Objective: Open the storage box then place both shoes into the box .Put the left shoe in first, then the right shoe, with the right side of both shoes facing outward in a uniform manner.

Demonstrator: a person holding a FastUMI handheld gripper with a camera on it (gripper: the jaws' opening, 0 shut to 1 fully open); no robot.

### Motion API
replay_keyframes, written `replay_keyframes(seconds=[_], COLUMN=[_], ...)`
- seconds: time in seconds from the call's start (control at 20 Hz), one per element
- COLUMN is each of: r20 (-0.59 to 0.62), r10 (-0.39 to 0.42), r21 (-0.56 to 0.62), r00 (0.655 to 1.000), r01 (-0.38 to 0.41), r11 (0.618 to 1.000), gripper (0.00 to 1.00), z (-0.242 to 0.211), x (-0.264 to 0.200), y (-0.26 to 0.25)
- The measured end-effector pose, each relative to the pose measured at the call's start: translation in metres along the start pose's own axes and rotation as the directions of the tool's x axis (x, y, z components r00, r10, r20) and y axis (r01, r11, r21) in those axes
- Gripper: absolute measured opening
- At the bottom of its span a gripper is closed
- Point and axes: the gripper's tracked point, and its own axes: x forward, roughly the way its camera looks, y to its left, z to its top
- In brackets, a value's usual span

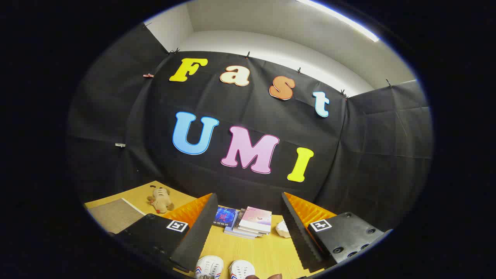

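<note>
Two white shoes with red and blue stripes stand side by side on the wooden table, one shoe (209, 267) nearer the left finger and the other shoe (241, 269) beside it. Just their toe ends are visible, low between my fingers. My gripper (248, 224) is open, held well above the table, with nothing between its fingers. A dark rounded shape, perhaps a shoe heel or hand, peeks beside the right-hand shoe; I cannot tell which.
A stack of books (248, 223) lies on the table (263, 252) beyond the shoes. A small white crumpled object (283, 229) sits right of the books. A plush toy (161, 199) and a grey mat (114, 215) lie far left.
</note>
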Motion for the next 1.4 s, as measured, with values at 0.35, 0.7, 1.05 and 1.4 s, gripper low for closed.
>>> replay_keyframes(seconds=[0.35,0.7,1.05,1.4], r20=[-0.002,-0.013,-0.009,-0.051], r10=[-0.013,-0.017,0.013,0.201], r21=[-0.02,-0.024,-0.019,0.035], r00=[1.0,1.0,1.0,0.978], r01=[0.013,0.017,-0.013,-0.199], r11=[1.0,1.0,1.0,0.979], gripper=[0.98,0.98,0.98,0.98], z=[0.001,-0.003,-0.001,-0.012], x=[-0.003,-0.001,0.001,0.004], y=[-0.003,0.002,0.014,0.056])
